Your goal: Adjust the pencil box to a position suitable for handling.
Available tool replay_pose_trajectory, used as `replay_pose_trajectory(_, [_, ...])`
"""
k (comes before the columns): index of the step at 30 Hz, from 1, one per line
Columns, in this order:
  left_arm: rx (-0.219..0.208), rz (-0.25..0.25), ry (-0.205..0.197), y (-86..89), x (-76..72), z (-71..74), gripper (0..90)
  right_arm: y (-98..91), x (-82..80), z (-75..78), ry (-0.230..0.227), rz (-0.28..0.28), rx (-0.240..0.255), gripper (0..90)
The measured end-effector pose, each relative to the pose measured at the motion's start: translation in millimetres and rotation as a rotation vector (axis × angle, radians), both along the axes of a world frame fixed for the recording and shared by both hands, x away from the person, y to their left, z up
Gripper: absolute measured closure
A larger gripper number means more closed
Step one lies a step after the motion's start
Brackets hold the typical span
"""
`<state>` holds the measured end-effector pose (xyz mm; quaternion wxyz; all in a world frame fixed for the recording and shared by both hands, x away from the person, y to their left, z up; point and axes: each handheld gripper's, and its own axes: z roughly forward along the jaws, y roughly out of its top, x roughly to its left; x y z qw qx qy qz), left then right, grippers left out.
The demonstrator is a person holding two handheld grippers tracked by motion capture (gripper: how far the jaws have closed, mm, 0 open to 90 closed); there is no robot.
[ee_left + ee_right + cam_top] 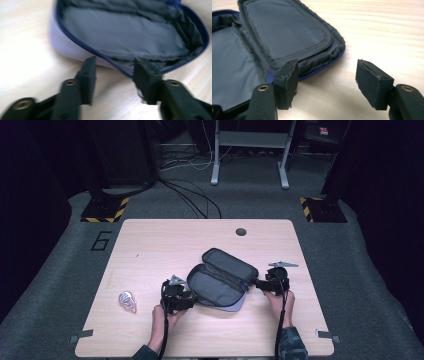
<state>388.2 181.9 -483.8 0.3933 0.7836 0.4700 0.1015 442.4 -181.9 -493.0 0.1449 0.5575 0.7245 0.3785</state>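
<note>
Your left gripper point(113, 72) and right gripper point(328, 75) both stand parted and empty beside the opened pouch point(220, 277) mid-table; next, fetch the small packet point(127, 300) near the left edge.

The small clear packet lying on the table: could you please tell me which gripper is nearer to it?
Left. The left gripper sits just right of the packet, at the open pouch's near-left end; the right gripper is beyond the pouch.

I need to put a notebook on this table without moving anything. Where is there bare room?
The far strip between the open pouch and the round hole is bare, as is the far left corner beyond the small clear packet. The near middle is crowded by pouch, hands and both tongs.
</note>
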Motion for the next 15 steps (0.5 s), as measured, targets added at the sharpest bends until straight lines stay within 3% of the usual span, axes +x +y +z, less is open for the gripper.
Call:
replay_pose_trajectory(4, [-0.004, 0.038, -0.041, 16.2, 9.2, 11.1, 37.2, 4.7, -18.3, 7.1, -0.004, -0.004, 0.035, 32.3])
replay_pose_trajectory(5, [-0.024, 0.056, -0.040, 18.3, 13.7, 11.7, 35.2, 7.1, -22.9, 9.0, -0.010, 0.002, 0.032, 32.2])
replay_pose_trajectory(8, [-0.016, 0.074, -0.039, 24.9, 30.6, 12.2, 32.1, 16.5, -35.3, 15.1, -0.031, 0.021, 0.017, 31.0])
replay_pose_trajectory(13, [0.012, 0.073, -0.022, 21.7, 57.5, 10.7, 34.6, 36.6, -47.4, 21.8, -0.028, 0.057, -0.031, 29.9])
replay_pose_trajectory(15, [0.049, 0.056, -0.018, 19.3, 65.6, 10.1, 38.9, 44.1, -49.2, 20.1, -0.016, 0.071, -0.022, 29.1])
